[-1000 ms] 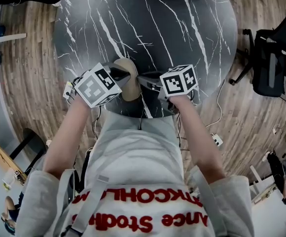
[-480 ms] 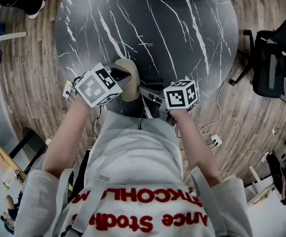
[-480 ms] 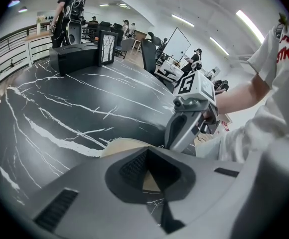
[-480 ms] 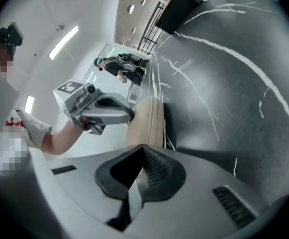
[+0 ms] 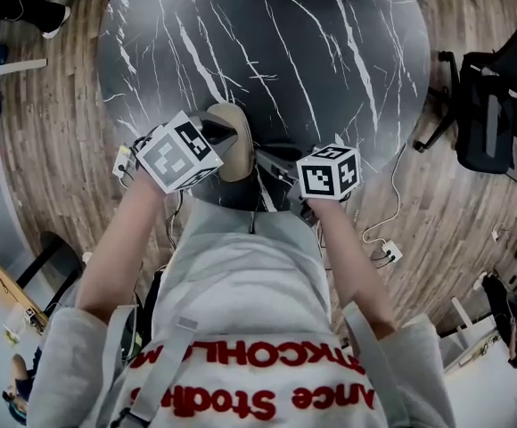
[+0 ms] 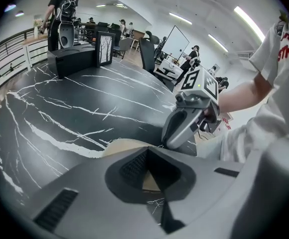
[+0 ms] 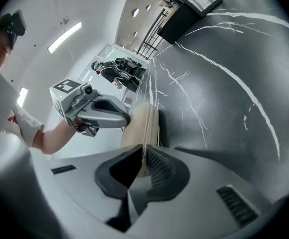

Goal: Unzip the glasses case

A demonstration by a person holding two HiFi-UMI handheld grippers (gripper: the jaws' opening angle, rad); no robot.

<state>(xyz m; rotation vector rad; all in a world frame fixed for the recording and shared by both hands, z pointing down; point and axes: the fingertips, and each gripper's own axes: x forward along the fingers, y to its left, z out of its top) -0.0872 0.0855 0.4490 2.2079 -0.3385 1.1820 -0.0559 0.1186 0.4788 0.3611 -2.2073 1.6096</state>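
While pinning tan glasses case [image 5: 236, 163] at black table [image 5: 285, 52] edge with clenched left gripper [image 6: 147, 171], clamps its zip seam tight in right gripper [image 7: 143, 163].

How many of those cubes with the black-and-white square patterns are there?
2. The left cube rides on the left gripper at the table's near edge; the right cube rides on the right gripper beside it. No others show.

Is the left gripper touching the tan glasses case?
Touching. In the left gripper view, the left gripper has its shut jaws pinching the tan edge of the glasses case, which lies on the table.
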